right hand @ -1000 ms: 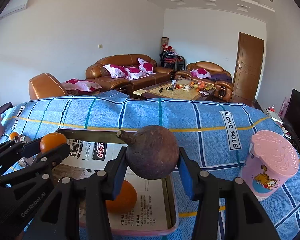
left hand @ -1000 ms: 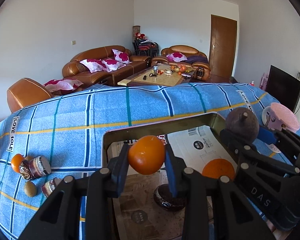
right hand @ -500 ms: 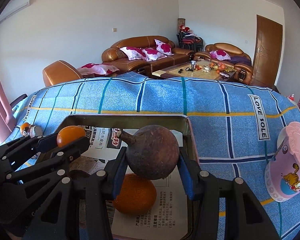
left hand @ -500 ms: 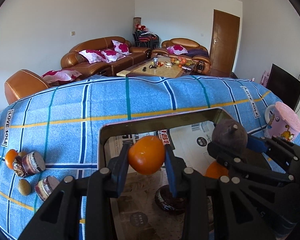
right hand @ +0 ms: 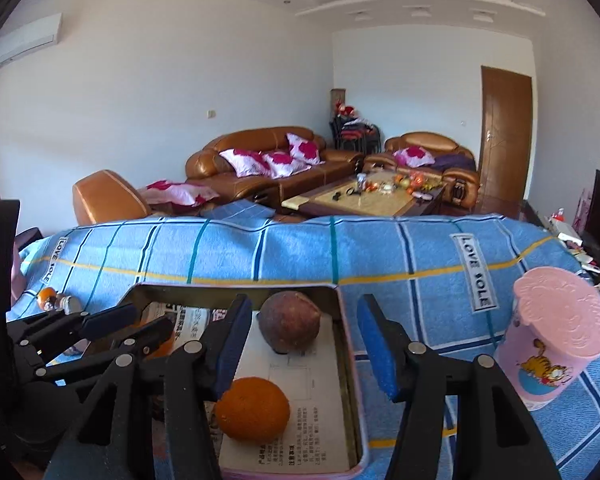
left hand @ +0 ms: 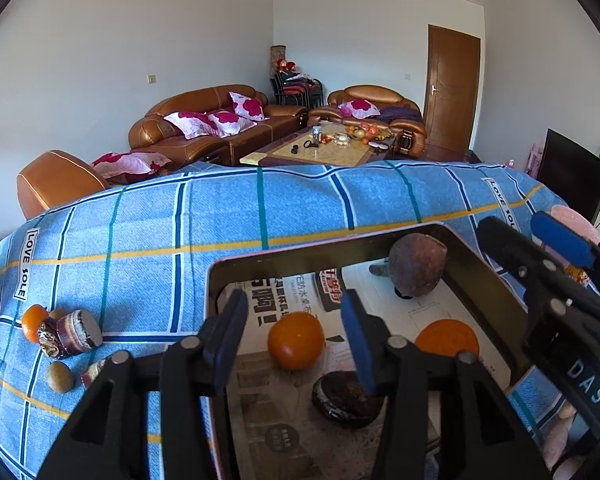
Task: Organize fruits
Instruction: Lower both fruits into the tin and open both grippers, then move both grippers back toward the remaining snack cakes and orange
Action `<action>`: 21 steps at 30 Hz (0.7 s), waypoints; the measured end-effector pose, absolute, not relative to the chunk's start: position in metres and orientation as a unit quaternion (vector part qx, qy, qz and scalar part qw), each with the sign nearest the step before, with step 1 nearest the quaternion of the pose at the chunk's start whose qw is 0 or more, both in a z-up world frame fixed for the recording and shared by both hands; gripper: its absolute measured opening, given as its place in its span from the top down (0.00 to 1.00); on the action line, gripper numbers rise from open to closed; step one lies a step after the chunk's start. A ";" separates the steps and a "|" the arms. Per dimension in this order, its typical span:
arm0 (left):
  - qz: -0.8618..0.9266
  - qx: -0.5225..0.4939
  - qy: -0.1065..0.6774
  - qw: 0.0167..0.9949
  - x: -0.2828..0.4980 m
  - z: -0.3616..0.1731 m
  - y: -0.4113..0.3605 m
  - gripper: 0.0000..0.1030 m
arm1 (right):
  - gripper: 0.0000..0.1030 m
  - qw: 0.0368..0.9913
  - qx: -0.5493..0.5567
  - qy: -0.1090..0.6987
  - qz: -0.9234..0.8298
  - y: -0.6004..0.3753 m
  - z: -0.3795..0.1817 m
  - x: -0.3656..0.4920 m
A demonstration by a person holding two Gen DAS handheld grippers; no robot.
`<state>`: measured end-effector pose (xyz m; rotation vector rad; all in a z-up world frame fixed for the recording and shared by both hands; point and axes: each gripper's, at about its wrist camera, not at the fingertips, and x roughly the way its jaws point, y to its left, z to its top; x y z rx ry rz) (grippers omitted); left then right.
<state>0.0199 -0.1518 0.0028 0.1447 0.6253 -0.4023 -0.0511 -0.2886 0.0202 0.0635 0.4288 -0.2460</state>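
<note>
Only my left view shows the dark fruit (left hand: pixel 346 398); only my right, the whole pink cup (right hand: pixel 556 340). Cloth (left hand: pixel 260 216) reads "LOVE SOLE". Both hand-held grippers (left hand: pixel 296 340) (right hand: pixel 300 344) just opened, empty.

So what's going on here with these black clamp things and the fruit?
A person is sorting fruit into a paper-lined tray with two hand-held grippers. The left gripper has just opened and let go of an orange; the right gripper has just released a brown round fruit. Both now lie in the tray beside another orange. More fruit waits on the blue cloth.
</note>
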 end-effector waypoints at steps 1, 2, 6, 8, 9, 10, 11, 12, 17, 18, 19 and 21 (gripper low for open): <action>-0.188 0.071 0.301 0.932 0.019 0.004 -0.151 0.27 | 0.30 0.970 0.034 0.205 -0.127 -0.291 0.022 -0.052; -0.182 0.070 0.294 0.936 0.017 0.005 -0.149 0.24 | 0.27 0.971 0.038 0.199 -0.130 -0.293 0.024 -0.053; -0.174 0.070 0.260 0.947 0.003 0.012 -0.145 0.08 | 0.27 0.971 0.039 0.186 -0.142 -0.295 0.027 -0.055; -0.160 0.073 0.243 0.954 -0.003 0.015 -0.144 0.00 | 0.27 0.972 0.031 0.177 -0.152 -0.294 0.029 -0.057; -0.156 0.071 0.236 0.957 -0.005 0.017 -0.143 0.00 | 0.27 0.972 0.028 0.172 -0.157 -0.294 0.029 -0.058; -0.155 0.069 0.230 0.958 -0.006 0.018 -0.141 0.00 | 0.27 0.972 0.025 0.168 -0.162 -0.294 0.029 -0.060; -0.155 0.068 0.227 0.959 -0.007 0.019 -0.140 0.00 | 0.27 0.972 0.023 0.163 -0.167 -0.295 0.030 -0.061; -0.152 0.068 0.227 0.960 -0.007 0.019 -0.139 0.00 | 0.27 0.972 0.023 0.157 -0.171 -0.295 0.031 -0.063; -0.133 0.059 0.236 0.961 -0.009 0.017 -0.126 0.00 | 0.27 0.974 0.038 0.137 -0.178 -0.300 0.033 -0.072; -0.131 0.056 0.238 0.961 -0.010 0.016 -0.123 0.00 | 0.27 0.974 0.039 0.133 -0.179 -0.301 0.033 -0.073; -0.129 0.053 0.239 0.961 -0.011 0.016 -0.120 0.00 | 0.27 0.974 0.040 0.130 -0.181 -0.301 0.033 -0.075; -0.123 0.048 0.237 0.962 -0.013 0.016 -0.114 0.00 | 0.27 0.973 0.042 0.127 -0.186 -0.301 0.034 -0.077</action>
